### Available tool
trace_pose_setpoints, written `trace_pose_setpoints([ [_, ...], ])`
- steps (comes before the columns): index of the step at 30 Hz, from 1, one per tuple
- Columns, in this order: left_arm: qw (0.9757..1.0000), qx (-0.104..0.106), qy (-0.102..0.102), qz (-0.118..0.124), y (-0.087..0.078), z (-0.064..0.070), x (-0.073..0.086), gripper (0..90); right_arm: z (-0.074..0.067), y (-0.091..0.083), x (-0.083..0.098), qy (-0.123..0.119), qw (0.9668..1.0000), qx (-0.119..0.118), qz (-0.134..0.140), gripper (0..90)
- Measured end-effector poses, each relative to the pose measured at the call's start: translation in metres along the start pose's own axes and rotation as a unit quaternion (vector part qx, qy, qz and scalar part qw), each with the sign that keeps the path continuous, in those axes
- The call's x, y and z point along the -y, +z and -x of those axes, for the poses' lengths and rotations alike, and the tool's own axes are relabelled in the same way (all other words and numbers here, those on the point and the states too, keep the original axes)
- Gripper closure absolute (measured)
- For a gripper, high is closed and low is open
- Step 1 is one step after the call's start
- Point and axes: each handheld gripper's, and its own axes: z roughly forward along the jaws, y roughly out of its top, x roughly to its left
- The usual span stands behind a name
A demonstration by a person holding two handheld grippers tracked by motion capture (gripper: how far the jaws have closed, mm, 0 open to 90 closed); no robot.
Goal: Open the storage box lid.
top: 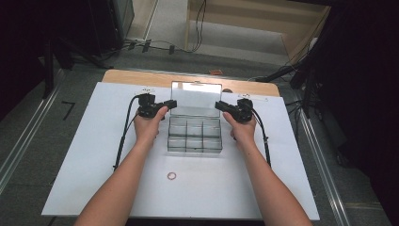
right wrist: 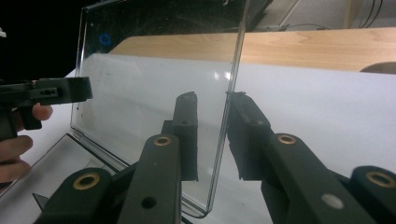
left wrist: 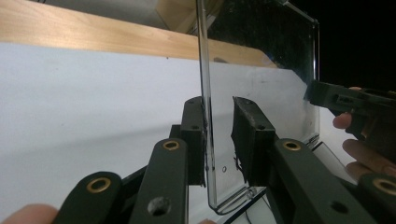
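A clear plastic compartment box (top: 195, 136) sits mid-table with its lid (top: 195, 99) standing upright at the back. My left gripper (top: 170, 104) is at the lid's left edge and my right gripper (top: 219, 105) at its right edge. In the left gripper view the lid (left wrist: 261, 60) passes between the jaws of the open gripper (left wrist: 218, 102), touching one pad, with a gap to the other. In the right gripper view the gripper (right wrist: 212, 98) straddles the lid (right wrist: 154, 70) the same way, open, one pad against the plastic. Each view shows the other gripper (left wrist: 345, 100) (right wrist: 51, 93) across the lid.
A small pinkish ring (top: 171, 175) lies on the white table top (top: 94, 155) in front of the box. A wooden strip (top: 141, 76) runs along the table's far edge. Cables trail from both grippers down the table's sides.
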Motion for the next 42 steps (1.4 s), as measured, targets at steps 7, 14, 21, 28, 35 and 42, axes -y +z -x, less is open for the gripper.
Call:
trace_pose_setpoints([
  [7,1.0,-0.001,-0.004,-0.007,0.002,-0.002,0.002,71.6,0.001,0.004,0.002,0.006,1.0,0.005,-0.006,68.1],
  [14,0.9996,0.002,-0.022,-0.015,0.004,-0.004,0.004,71.1,0.001,0.006,0.005,0.009,0.9999,0.007,-0.011,65.3],
  [21,0.9995,-0.003,-0.02,-0.023,0.006,-0.004,0.006,67.2,0.004,0.009,0.009,0.02,0.9996,0.004,-0.019,62.6],
  [28,0.9994,-0.008,-0.017,-0.03,0.008,-0.005,0.008,64.3,0.007,0.011,0.011,0.038,0.9989,-0.007,-0.029,60.8],
  [35,0.999,-0.009,-0.012,-0.042,0.009,-0.006,0.01,59.5,0.009,0.014,0.015,0.056,0.9976,-0.014,-0.037,56.2],
  [42,0.9984,-0.015,-0.008,-0.054,0.011,-0.003,0.011,52.5,0.009,0.018,0.016,0.063,0.9967,-0.013,-0.05,50.9],
])
